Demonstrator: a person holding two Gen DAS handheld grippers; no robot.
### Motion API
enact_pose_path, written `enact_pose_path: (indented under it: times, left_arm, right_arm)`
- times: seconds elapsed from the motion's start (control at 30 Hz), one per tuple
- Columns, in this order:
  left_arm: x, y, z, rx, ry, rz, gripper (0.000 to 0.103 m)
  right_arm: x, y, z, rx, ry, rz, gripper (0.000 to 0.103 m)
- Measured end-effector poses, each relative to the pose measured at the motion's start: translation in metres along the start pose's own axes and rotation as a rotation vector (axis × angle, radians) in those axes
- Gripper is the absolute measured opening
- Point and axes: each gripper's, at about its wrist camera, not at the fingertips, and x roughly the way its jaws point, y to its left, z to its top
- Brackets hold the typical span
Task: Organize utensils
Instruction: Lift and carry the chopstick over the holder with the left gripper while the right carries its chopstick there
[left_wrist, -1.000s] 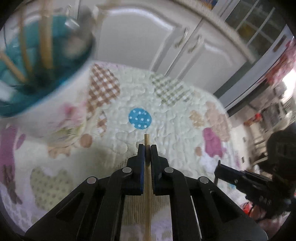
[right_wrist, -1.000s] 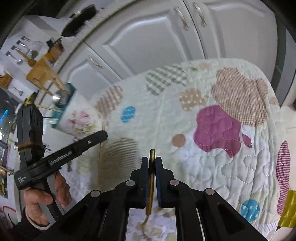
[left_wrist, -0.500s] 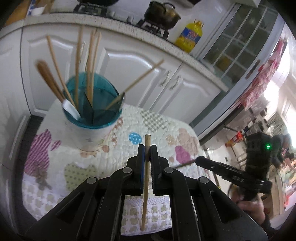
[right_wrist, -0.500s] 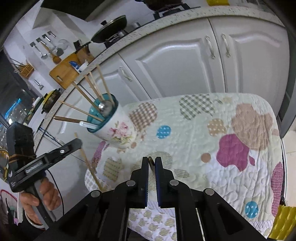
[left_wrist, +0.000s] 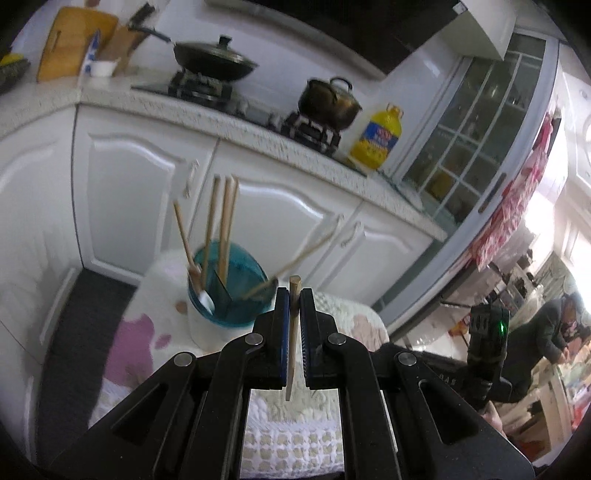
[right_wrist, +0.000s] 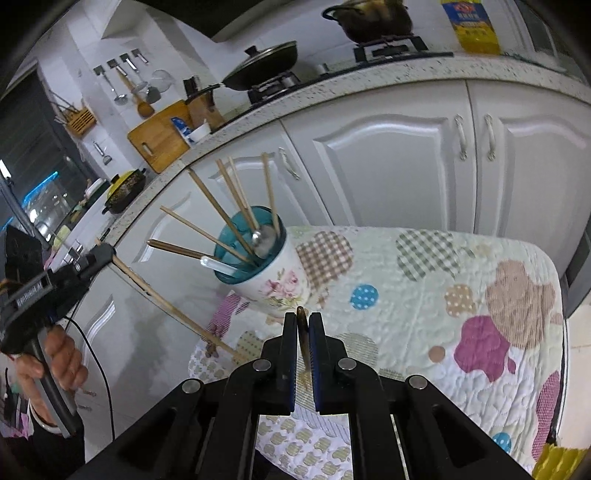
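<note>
The left tool (left_wrist: 294, 295) is clamped on a wooden chopstick (left_wrist: 293, 332), held in the air above the quilted tabletop (right_wrist: 424, 295). The right tool (right_wrist: 303, 320) pinches a dark, slim utensil handle (right_wrist: 303, 332), also off the quilt. Beyond both, a floral cup (right_wrist: 273, 277) with a teal liner stands on the tabletop, holding several chopsticks (right_wrist: 236, 195) and a spoon (right_wrist: 263, 236). White cabinets (right_wrist: 388, 158) stand behind.

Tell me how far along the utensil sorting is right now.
Mostly done, it seems: several chopsticks and a spoon already stand in the floral holder. In hand: the left gripper is clamped on a light wooden chopstick, and the right gripper on a dark slim utensil. Left: dropping both into the holder. No other loose utensils show on the quilted cloth.
</note>
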Motion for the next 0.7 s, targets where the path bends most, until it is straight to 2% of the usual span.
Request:
enact_pose_path:
  times: [0.37,0.57,0.7]
  left_arm:
    - [-0.028,0.008,0.032,0.01,-0.106,0.051,0.004]
    - [-0.037,0.005,0.053,0.041,-0.19,0.096,0.004]
    - [-0.029,0.004,0.061,0.05,-0.223,0.116,0.004]
  right_arm:
    - [-0.005,0.028,0.026,-0.056,-0.043,0.032,0.006]
    - [-0.004,0.054,0.054,-0.112,-0.077,0.057,0.006]
    - [0.001,0.07,0.078,-0.151,-0.107,0.056,0.006]
